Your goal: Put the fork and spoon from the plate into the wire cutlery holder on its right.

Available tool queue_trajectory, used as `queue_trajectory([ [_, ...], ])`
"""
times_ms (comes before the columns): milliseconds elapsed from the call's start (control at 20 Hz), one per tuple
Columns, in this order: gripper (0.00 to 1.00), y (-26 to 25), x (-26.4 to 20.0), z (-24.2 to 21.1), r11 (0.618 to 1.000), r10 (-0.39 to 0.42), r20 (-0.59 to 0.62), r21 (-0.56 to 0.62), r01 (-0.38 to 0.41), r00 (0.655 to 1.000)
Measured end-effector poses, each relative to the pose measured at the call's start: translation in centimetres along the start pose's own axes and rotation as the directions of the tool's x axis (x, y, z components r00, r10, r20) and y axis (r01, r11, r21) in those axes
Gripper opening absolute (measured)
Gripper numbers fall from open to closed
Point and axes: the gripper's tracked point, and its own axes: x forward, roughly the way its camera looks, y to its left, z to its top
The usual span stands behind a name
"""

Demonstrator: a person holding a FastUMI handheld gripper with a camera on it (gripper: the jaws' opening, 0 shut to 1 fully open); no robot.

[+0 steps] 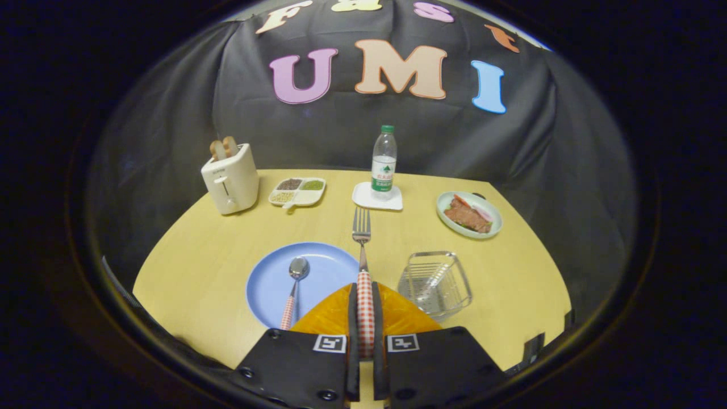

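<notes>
The gripper [365, 307] is clenching the fork [362, 250] by its checked handle, both fingers pressing on it — tines pointing ahead above the table [199, 272]. The spoon [295, 284] is lying on the blue plate [272, 295], with the wire cutlery holder [436, 284] sitting just beside the plate's right.
</notes>
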Motion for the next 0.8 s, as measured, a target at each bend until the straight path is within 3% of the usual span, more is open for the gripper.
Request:
queue_trajectory([
  [400, 0.12, -9.0, -3.7, -1.3, 0.995, -0.016, -0.226, -0.102, -0.008, 0.974],
  [800, 0.12, -8.8, -2.6, -4.2, 0.982, 0.057, -0.493, -0.128, -0.137, 0.868],
])
